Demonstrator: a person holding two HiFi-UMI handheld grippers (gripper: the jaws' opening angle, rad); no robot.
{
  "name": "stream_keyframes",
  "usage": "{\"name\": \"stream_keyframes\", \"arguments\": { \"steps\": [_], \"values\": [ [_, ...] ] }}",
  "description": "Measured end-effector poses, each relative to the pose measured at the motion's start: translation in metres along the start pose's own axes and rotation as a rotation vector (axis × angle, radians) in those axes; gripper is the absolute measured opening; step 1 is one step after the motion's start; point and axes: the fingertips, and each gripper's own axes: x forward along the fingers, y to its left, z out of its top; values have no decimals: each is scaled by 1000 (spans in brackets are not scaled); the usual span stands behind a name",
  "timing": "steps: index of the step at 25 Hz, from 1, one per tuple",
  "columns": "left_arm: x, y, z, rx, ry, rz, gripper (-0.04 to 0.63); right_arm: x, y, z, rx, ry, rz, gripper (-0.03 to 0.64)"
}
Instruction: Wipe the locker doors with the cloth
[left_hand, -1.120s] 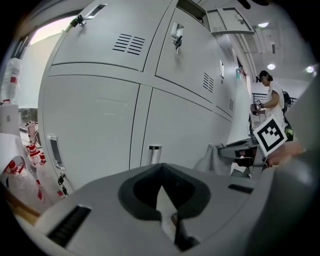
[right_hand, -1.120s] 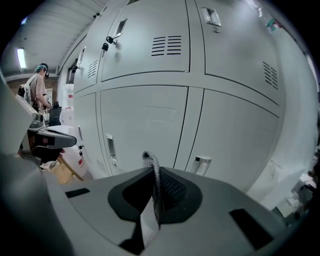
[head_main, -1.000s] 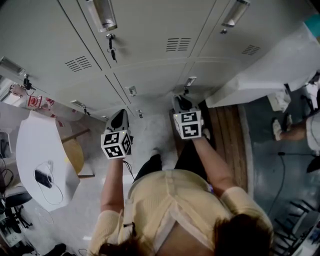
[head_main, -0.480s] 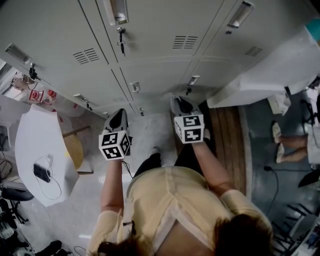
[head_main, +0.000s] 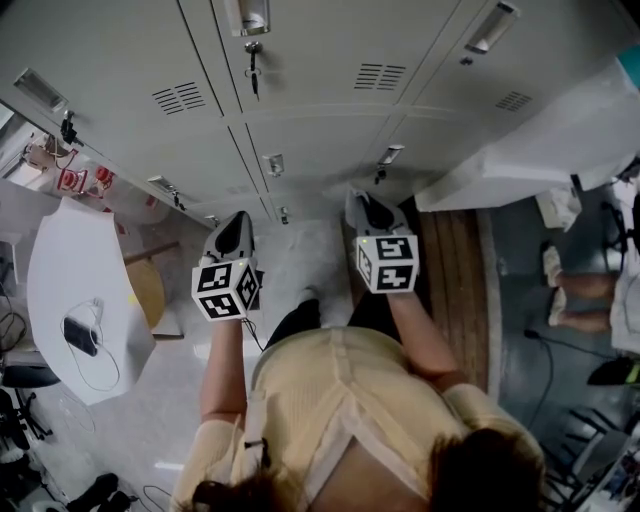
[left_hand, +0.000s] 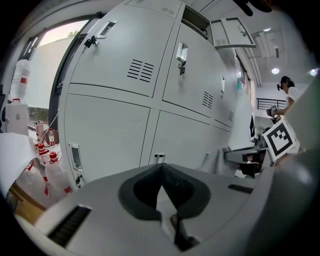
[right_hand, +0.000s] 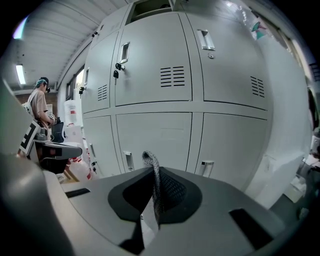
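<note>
The cloth (right_hand: 149, 161) is nearest, pinched in the right gripper (right_hand: 153, 174), whose jaws are closed tight on it in front of the locker doors (right_hand: 153, 131) and clear of them. Only a short grey tuft stands above the jaw tips. It has a fine mesh or knit weave and curls over at the top, and how much more lies inside or below the jaws cannot be made out. It looks light, soft and limp, so it should fold to any surface and carry no push of its own. The textured weave should grip the pads well. The hold on a bunched fold seems sound, though little cloth stands proud of the tips. In a wipe the hard jaws might meet the paint before the fabric does. The left gripper (left_hand: 160, 171) hangs at about the same distance from the locker doors, further to their left. Its jaws are brought together with nothing between them. The doors are pale grey painted metal, smooth and stiff, set in two tiers, and will likely let the cloth slide easily. Their recessed handles (right_hand: 128, 160), vent slots (right_hand: 172, 76) and a hanging key (right_hand: 116, 70) are places where the weave could snag. To the left of the locker doors stands a white desk (head_main: 60, 265), and to their right one open door (head_main: 545, 135) swings outward.
</note>
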Motion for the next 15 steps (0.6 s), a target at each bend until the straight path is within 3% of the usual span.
{"name": "stream_keyframes", "arguments": {
  "steps": [15],
  "values": [
    [-6,2,-9,-67,48,-4,2,-8,11,-2,21,-8,21,15]
  ]
}}
